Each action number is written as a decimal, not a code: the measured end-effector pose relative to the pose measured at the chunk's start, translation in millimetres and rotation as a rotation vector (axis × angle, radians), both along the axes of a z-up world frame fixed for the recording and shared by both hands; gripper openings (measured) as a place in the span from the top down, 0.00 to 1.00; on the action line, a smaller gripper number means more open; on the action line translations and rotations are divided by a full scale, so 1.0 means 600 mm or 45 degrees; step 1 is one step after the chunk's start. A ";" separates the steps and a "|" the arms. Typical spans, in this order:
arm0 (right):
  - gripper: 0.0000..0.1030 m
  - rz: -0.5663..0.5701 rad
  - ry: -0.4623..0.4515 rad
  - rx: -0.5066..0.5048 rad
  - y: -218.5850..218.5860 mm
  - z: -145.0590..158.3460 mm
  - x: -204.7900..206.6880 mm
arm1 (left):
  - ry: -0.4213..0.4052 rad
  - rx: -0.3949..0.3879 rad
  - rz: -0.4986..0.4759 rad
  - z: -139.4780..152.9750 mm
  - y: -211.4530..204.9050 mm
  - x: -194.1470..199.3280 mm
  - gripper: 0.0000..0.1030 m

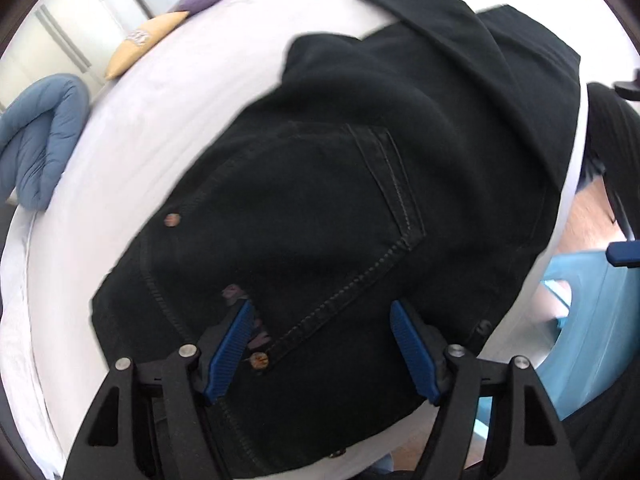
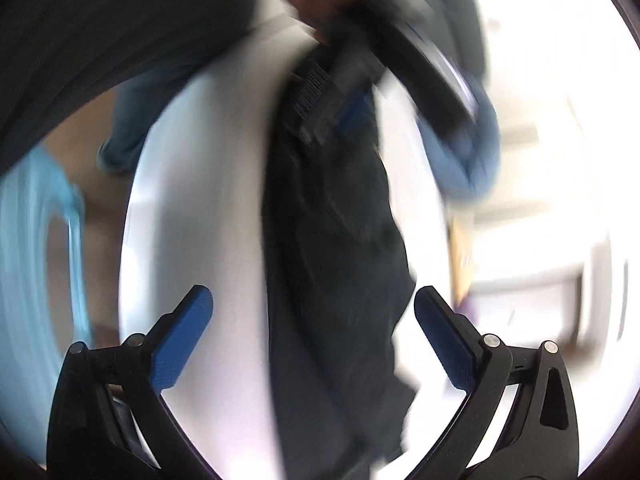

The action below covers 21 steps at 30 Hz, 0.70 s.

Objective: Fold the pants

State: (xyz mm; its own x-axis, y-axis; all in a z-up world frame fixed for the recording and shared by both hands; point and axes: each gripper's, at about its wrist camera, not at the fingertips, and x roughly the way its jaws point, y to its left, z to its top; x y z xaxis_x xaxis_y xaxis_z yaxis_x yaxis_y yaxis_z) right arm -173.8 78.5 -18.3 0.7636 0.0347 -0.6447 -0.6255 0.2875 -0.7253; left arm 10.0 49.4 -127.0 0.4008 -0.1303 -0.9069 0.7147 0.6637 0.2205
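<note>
Lying on the white bed, black pants partly folded, left gripper hovering wide open over the back pocket, right gripper gaping wide, gripping nothing.

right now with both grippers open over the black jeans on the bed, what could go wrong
1. The left gripper hangs open over the black jeans at the back pocket; closing here may pinch only the top layer.
2. The right wrist view is motion-blurred, so the right gripper could grab the wrong spot.
3. The jeans lie near the white bed edge and could slide towards the floor.
</note>
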 end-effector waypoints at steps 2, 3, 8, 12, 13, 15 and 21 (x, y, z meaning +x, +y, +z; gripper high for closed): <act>0.01 -0.181 0.103 0.207 -0.029 0.030 0.028 | -0.023 -0.059 0.024 0.026 -0.007 0.004 0.28; 0.03 -0.263 0.151 0.311 -0.044 0.044 0.045 | -0.030 -0.097 0.031 0.040 -0.016 0.010 0.28; 0.26 -0.569 0.393 0.852 -0.115 0.106 0.162 | -0.023 -0.036 0.070 0.015 -0.053 0.045 0.28; 0.34 -0.732 0.636 1.137 -0.148 0.082 0.253 | 0.041 -0.123 0.176 -0.012 -0.024 0.055 0.25; 0.34 -0.760 0.677 1.173 -0.152 0.070 0.272 | 0.061 -0.156 0.214 -0.011 -0.013 0.056 0.25; 0.34 -0.867 0.778 1.181 -0.161 0.027 0.300 | 0.061 -0.162 0.224 -0.010 0.002 0.045 0.24; 0.34 -0.988 0.757 1.068 -0.183 -0.002 0.273 | 0.062 -0.136 0.309 0.000 0.042 0.021 0.19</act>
State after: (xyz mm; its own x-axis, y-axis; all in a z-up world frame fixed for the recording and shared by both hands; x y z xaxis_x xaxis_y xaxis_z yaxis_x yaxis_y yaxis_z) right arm -9.7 -31.5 -19.6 0.3706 0.2711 -0.8883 -0.2532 0.9497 0.1842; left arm 22.5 74.8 -127.1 0.3885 -0.1316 -0.9120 0.5397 0.8347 0.1094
